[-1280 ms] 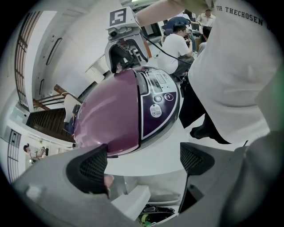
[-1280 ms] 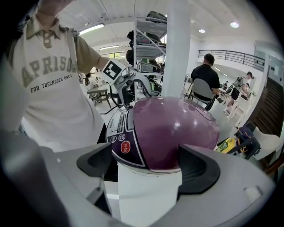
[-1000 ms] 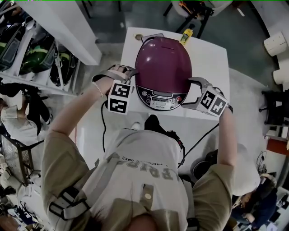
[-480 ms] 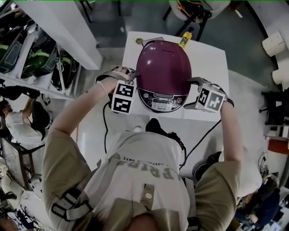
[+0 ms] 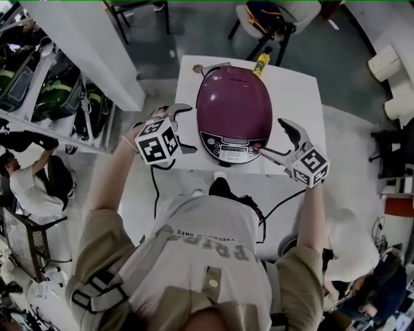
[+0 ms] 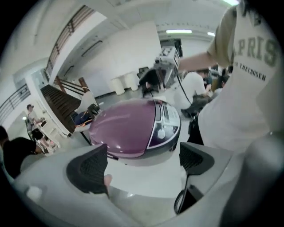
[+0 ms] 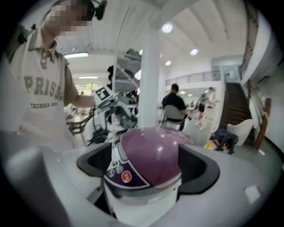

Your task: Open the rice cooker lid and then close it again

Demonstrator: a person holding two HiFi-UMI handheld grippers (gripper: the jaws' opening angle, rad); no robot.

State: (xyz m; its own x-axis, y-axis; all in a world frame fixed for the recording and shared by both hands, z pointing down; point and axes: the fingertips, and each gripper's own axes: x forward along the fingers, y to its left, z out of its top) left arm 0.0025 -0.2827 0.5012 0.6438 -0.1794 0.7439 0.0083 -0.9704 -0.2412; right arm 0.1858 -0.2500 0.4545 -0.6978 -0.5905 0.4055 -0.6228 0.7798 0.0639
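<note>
The purple rice cooker (image 5: 234,106) stands on the white table (image 5: 301,84) with its lid down and its control panel (image 5: 233,149) toward me. My left gripper (image 5: 183,129) is open beside the cooker's left front, a short gap from it. At the cooker's right front corner, my right gripper (image 5: 275,141) is open, its lower finger close to the panel's red button. In the left gripper view the cooker (image 6: 133,128) lies beyond the open left gripper (image 6: 142,164). The right gripper view shows the cooker (image 7: 155,150) close up, filling the space ahead of the open right gripper (image 7: 148,168).
A yellow bottle (image 5: 261,63) stands at the table's far edge behind the cooker. A black cable (image 5: 152,187) hangs off the table's near left side. A white shelf unit (image 5: 77,45) runs along the left, and a chair (image 5: 268,19) stands beyond the table.
Both grippers have drawn back from the cooker's sides toward me. The left one has turned, and the right one has dropped to the front right corner. The lid stays down.
</note>
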